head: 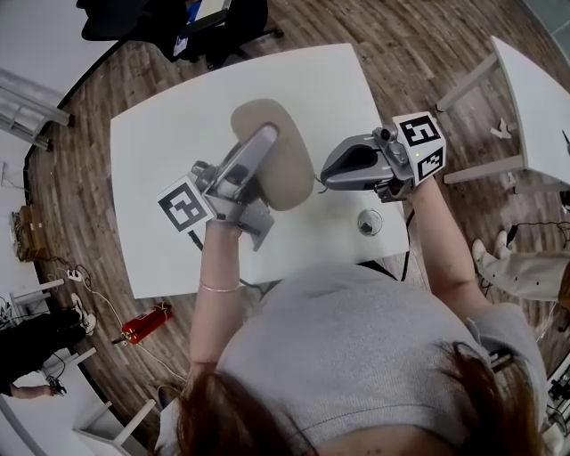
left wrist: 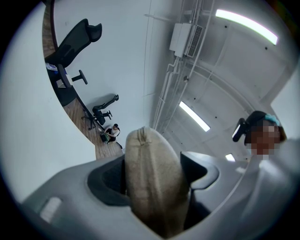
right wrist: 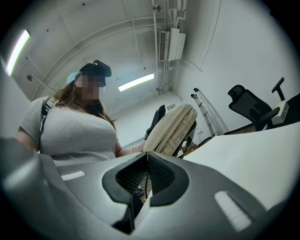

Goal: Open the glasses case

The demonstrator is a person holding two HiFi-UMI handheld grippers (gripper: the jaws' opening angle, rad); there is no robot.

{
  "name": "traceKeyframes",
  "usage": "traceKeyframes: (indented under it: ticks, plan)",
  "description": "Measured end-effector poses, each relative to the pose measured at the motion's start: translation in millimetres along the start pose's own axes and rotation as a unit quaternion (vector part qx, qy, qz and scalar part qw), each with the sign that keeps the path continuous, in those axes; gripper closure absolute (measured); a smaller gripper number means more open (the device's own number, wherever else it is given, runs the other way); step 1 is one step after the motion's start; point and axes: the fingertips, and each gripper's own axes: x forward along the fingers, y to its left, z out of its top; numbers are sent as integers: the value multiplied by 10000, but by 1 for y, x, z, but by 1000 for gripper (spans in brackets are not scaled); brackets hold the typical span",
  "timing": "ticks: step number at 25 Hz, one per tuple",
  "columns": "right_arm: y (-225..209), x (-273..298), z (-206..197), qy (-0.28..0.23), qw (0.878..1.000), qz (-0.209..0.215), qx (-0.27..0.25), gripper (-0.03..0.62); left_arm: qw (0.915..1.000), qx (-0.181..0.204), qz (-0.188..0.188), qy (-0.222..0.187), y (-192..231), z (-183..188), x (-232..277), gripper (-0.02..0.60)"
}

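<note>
Wood floor point(head: 71, 160) goes all round the white desk point(head: 169, 134), with black chairs point(head: 178, 22) past its far edge and a red fire extinguisher point(head: 142, 326) lying on the floor. Up over the desk, the left gripper point(head: 264, 141) has its fingers point(left wrist: 108, 183) wide apart and pressed on both sides of the tan glasses case point(head: 285, 160), hiding its near end. The right gripper point(head: 328, 169) is just beside the case, fingers point(right wrist: 161, 176) squeezed together on nothing, and a small round thing point(head: 370, 222) on the desk is hard to make out.
</note>
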Motion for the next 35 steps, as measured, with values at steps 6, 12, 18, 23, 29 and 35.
traceKeyframes:
  ticks: [6,12,18,23,29,35]
  plan:
    - [4,6,-6,122,9999,-1,3,582,9999,-31,16,-99,0,2,-2,244]
    - [3,10,-11,191,9998,48,31,582,9999,-11,49,-102,2,5,-3,245]
    - [5,16,-14,172,9997,112,123,582,9999,-11,23,-146,2,7,-5,245]
    - [5,19,-21,201,9996,143,158,582,9998,3,42,-176,4,6,-4,245]
    - [5,23,-25,116,9993,190,284,582,9997,18,85,-214,5,6,-5,245]
    - [3,28,-28,-39,9984,298,472,582,9994,-32,130,-307,9,9,-8,245]
